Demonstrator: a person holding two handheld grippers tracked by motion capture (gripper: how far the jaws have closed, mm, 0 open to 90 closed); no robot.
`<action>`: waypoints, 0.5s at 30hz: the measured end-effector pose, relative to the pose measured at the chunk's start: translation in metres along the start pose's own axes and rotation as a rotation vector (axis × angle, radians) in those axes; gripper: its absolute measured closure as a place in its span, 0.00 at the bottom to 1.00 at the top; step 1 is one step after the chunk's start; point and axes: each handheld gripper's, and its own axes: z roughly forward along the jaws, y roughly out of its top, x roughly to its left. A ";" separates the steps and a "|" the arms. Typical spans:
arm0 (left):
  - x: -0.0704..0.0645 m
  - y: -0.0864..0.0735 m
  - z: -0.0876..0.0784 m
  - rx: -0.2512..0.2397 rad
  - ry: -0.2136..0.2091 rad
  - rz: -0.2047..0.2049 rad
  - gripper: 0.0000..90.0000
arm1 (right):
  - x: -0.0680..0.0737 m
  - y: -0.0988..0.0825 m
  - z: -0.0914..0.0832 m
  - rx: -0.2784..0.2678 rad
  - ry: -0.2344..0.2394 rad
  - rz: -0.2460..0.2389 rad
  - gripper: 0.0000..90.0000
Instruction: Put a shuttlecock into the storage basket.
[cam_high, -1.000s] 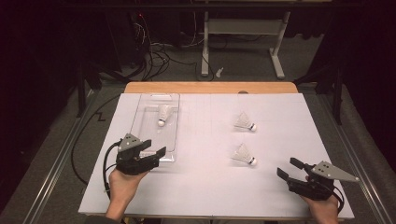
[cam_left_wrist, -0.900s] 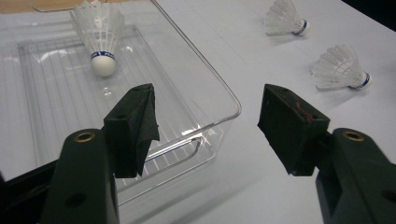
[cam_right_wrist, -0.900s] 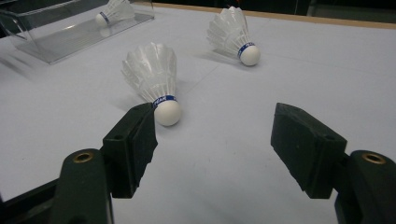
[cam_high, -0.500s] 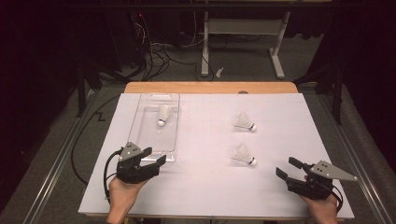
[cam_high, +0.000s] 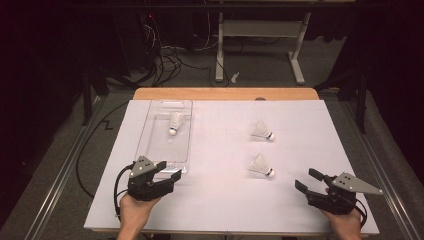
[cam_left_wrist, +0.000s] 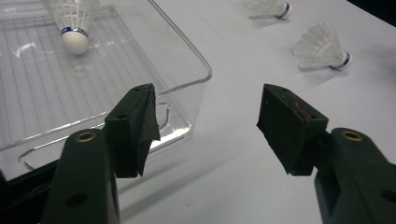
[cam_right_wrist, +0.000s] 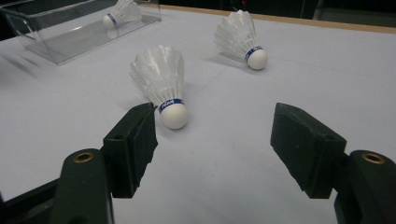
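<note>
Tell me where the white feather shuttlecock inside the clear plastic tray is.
In the high view, the white feather shuttlecock lies in the far half of the clear plastic tray, on the table's left side, cork end pointing toward the person, well beyond the left claw.

The high view looked down on the whole table (cam_high: 225, 200); both gripper views sat low, sharing the tray (cam_left_wrist: 196, 60) and shuttlecocks.
</note>
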 end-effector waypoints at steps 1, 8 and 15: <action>-0.001 0.000 0.001 0.003 -0.001 0.003 0.42 | 0.001 0.000 0.000 0.001 -0.001 -0.003 0.35; -0.005 0.005 0.013 0.026 -0.024 0.016 0.42 | 0.000 0.000 0.001 -0.001 0.005 0.004 0.35; -0.018 0.008 0.025 0.041 -0.055 0.034 0.42 | -0.001 0.000 0.002 0.004 0.010 -0.002 0.35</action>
